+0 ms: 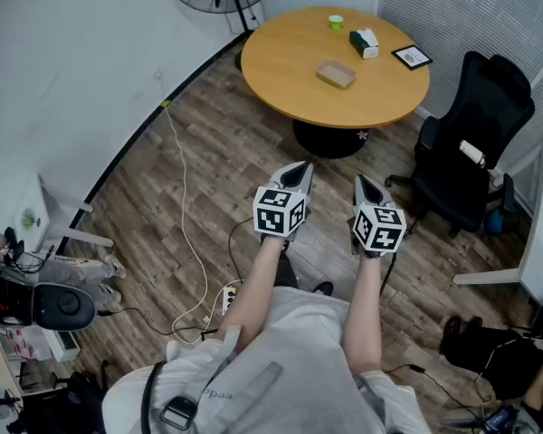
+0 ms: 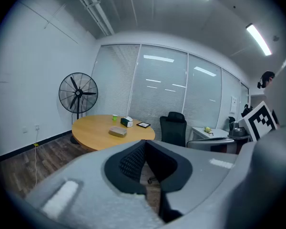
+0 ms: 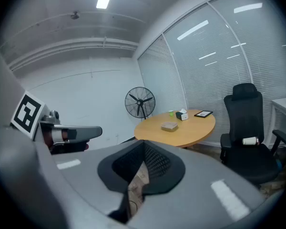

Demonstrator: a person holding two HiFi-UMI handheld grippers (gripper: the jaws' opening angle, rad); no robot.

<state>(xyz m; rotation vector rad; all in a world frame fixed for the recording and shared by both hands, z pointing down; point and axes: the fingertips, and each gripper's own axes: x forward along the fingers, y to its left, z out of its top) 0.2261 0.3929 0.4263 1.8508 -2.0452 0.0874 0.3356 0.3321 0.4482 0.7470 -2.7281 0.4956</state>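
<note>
Two grippers are held up side by side over the wooden floor (image 1: 219, 143), well short of the round table (image 1: 285, 57). The left gripper (image 1: 299, 172) and the right gripper (image 1: 361, 183) are both pressed together at the tips, with nothing pinched. A tan box (image 1: 336, 73) is seen on the table, well apart from both. A trip could be caused by the white cable (image 1: 186, 208) trailed at near left, and the office chair (image 1: 471, 143) at right could be knocked.

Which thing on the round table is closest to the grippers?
The flat tan block; the green cup, tissue box and frame lie farther off.
</note>
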